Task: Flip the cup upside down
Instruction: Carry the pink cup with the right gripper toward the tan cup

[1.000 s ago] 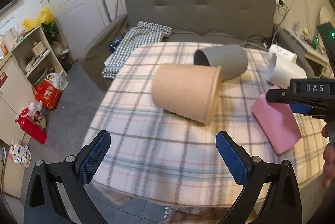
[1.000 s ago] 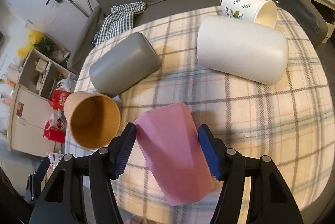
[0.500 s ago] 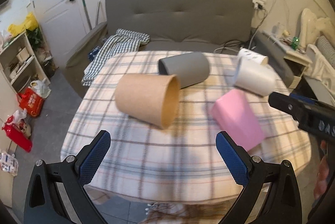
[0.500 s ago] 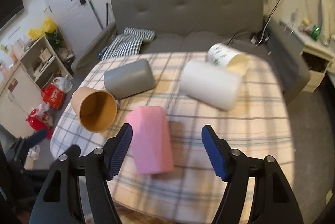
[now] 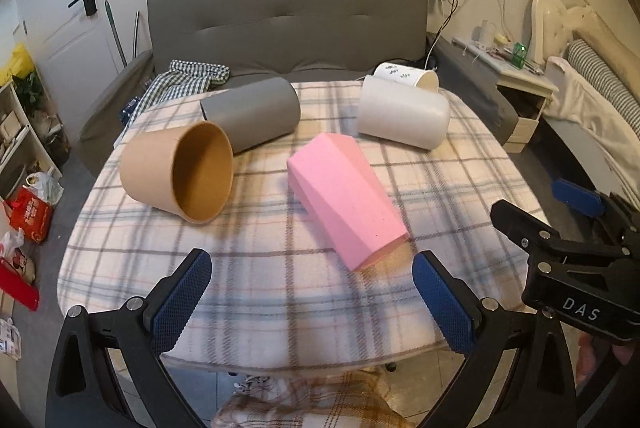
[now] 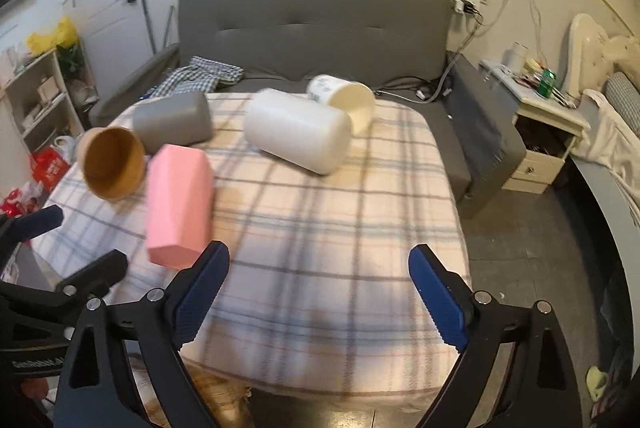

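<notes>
Several cups lie on their sides on a plaid-covered table [image 5: 280, 268]: a tan cup [image 5: 176, 172] [image 6: 112, 164] with its mouth towards me, a grey cup [image 5: 252, 118] [image 6: 172, 122], a pink faceted cup [image 5: 344, 204] [image 6: 178, 204], a large white cup [image 5: 402, 118] [image 6: 296, 136] and a floral white cup [image 5: 406, 78] [image 6: 344, 98]. My left gripper [image 5: 312, 302] is open and empty at the near table edge. My right gripper [image 6: 320, 298] is open and empty, to the right of the pink cup; it also shows in the left wrist view [image 5: 560, 220].
A grey sofa [image 5: 288, 24] with a checked cloth [image 5: 188, 80] stands behind the table. A shelf and bags [image 5: 28, 188] are on the left. A nightstand [image 5: 520, 88] and bed are on the right.
Both grippers have pulled back from the table. My right gripper let go of the pink cup and moved right; the pink cup lies on its side on the table.
</notes>
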Action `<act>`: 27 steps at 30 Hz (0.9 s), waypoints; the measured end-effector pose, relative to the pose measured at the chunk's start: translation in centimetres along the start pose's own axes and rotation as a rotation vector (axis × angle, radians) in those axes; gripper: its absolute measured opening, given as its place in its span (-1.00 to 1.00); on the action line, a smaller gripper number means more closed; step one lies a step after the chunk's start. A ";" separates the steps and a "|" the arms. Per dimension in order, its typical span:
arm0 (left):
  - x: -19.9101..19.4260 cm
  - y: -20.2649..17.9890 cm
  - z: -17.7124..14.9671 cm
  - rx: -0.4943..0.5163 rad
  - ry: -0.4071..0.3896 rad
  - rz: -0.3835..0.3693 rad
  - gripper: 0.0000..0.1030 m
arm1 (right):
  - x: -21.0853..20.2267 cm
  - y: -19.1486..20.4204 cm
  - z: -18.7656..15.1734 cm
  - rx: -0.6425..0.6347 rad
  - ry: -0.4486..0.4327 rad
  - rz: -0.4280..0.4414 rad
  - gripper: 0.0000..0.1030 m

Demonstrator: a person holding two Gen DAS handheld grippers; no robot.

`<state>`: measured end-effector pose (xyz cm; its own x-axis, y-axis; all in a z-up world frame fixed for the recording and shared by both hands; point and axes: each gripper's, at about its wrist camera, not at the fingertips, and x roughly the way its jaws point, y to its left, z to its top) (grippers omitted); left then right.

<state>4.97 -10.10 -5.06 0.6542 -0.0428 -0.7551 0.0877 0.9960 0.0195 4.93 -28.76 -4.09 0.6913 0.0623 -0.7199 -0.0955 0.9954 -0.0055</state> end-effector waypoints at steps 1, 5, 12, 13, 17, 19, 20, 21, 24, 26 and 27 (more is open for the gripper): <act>0.3 -0.1 0.0 -0.004 0.004 0.005 1.00 | 0.5 -0.4 -0.3 0.010 0.006 -0.008 0.81; 1.0 -0.3 -0.2 -0.039 0.013 -0.010 1.00 | 1.6 -1.4 -1.3 0.034 0.027 -0.017 0.81; 1.8 -1.9 0.0 -0.036 -0.004 -0.027 1.00 | 3.0 -2.8 -2.6 0.078 0.042 -0.028 0.81; 2.1 -2.0 0.1 -0.040 -0.002 -0.012 1.00 | 3.1 -3.0 -2.7 0.087 0.043 -0.026 0.81; 3.1 -2.0 0.0 -0.061 0.018 -0.001 1.00 | 3.7 -3.5 -3.1 0.101 0.056 -0.027 0.81; 3.5 -1.9 0.1 -0.070 0.020 0.003 1.00 | 4.0 -3.6 -3.4 0.104 0.064 -0.026 0.81; 3.7 -1.9 0.2 -0.075 0.018 0.002 1.00 | 4.1 -3.6 -3.5 0.105 0.066 -0.026 0.81; 3.9 -1.9 0.2 -0.079 0.016 0.003 0.98 | 4.3 -3.6 -3.6 0.108 0.070 -0.025 0.81; 4.6 -1.8 0.4 -0.088 0.024 0.007 0.97 | 4.6 -3.6 -3.9 0.109 0.076 -0.025 0.81; 4.9 -1.7 0.5 -0.102 0.025 -0.007 0.96 | 4.7 -3.6 -3.9 0.101 0.074 -0.031 0.81; 4.9 -1.6 0.5 -0.104 0.023 -0.011 0.96 | 4.7 -3.5 -3.9 0.098 0.073 -0.033 0.81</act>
<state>8.41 -11.97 -8.47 0.6357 -0.0536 -0.7701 0.0158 0.9983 -0.0565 5.73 -32.19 -10.20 0.6387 0.0278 -0.7690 -0.0008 0.9994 0.0355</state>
